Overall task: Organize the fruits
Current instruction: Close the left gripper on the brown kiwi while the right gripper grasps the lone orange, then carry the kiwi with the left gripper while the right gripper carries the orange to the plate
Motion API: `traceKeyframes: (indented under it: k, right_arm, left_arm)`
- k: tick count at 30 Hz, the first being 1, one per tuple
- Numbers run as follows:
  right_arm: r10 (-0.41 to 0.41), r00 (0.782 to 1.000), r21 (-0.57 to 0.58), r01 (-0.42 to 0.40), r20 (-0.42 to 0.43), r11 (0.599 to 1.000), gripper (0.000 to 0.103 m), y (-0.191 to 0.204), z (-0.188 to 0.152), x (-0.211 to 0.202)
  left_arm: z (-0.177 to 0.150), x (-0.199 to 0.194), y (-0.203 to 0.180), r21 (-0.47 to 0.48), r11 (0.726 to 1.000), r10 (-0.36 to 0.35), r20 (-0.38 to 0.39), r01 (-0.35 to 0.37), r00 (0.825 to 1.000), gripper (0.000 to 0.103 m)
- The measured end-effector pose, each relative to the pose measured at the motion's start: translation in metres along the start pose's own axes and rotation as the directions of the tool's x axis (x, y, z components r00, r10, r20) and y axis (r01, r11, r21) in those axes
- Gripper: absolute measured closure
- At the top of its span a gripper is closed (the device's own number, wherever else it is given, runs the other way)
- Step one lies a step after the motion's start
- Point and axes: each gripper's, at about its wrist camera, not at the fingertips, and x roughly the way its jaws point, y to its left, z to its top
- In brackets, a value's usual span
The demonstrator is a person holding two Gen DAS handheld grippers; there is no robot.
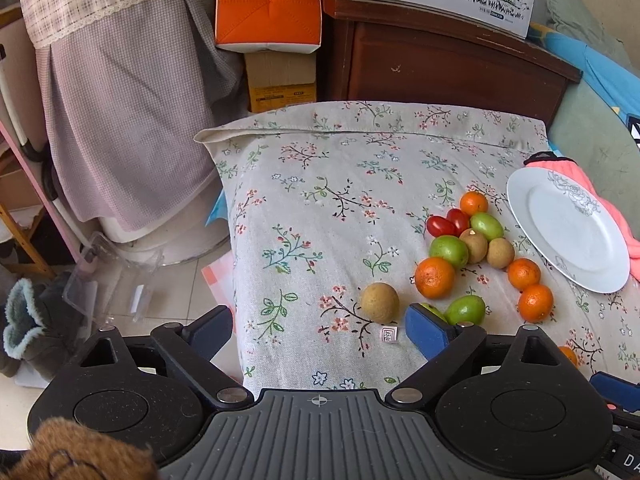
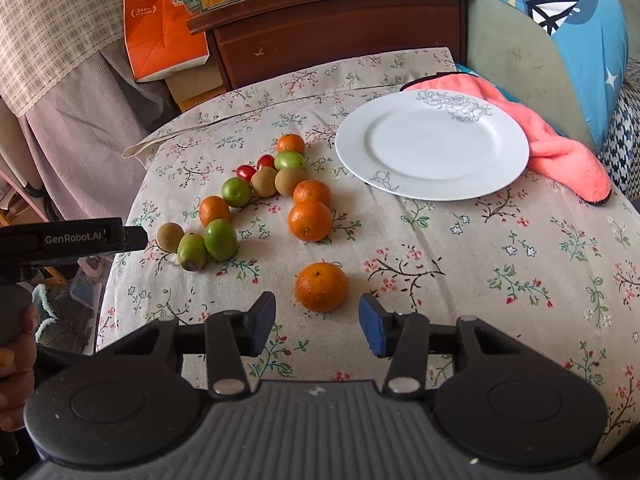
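Small fruits lie loose on a floral cloth [image 1: 304,208]. In the left wrist view my left gripper [image 1: 320,330] stands wide open, and a brown round fruit [image 1: 380,303] lies just ahead of the gap, touched by neither pad. A green fruit [image 1: 466,310] sits by its right finger. In the right wrist view my right gripper [image 2: 318,326] is open and narrower. A lone orange [image 2: 322,287] rests on the cloth just beyond its fingertips, clear of both pads. Farther off cluster more oranges [image 2: 310,220], green fruits [image 2: 220,239], brown fruits [image 2: 264,181] and cherry tomatoes [image 2: 246,172].
An empty white plate [image 2: 432,146] sits at the back right, partly on a pink towel [image 2: 560,148]. The cloth drops off at the left edge to the floor [image 1: 172,280]. A dark wooden cabinet [image 1: 440,60] and boxes stand behind. A hand [image 2: 16,360] shows at the left.
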Motion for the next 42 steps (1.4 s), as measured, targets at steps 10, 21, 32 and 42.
traceKeyframes:
  k: [10, 21, 32, 42]
  right_arm:
    - [0.004, 1.0, -0.024, -0.004, 0.003, 1.0, 0.061, 0.008, 0.0, 0.013]
    - [-0.03, 0.999, -0.061, 0.031, 0.022, 0.998, 0.072, 0.01, 0.0, 0.021]
    - [-0.015, 1.0, -0.021, 0.015, 0.027, 1.0, 0.074, 0.004, -0.002, 0.021]
    - [-0.016, 1.0, -0.002, 0.016, 0.026, 1.0, 0.074, 0.001, -0.003, 0.021]
  left_arm:
    - [0.001, 0.02, -0.004, -0.062, 0.997, -0.048, 0.008, 0.049, 0.999, 0.03]
    - [-0.006, 0.037, -0.013, -0.053, 0.997, -0.063, 0.016, 0.064, 0.998, 0.046]
    - [-0.009, 0.037, -0.023, -0.001, 0.992, -0.126, 0.032, 0.126, 0.992, 0.077]
    - [-0.01, 0.038, -0.023, 0.005, 0.991, -0.133, 0.05, 0.133, 0.99, 0.078]
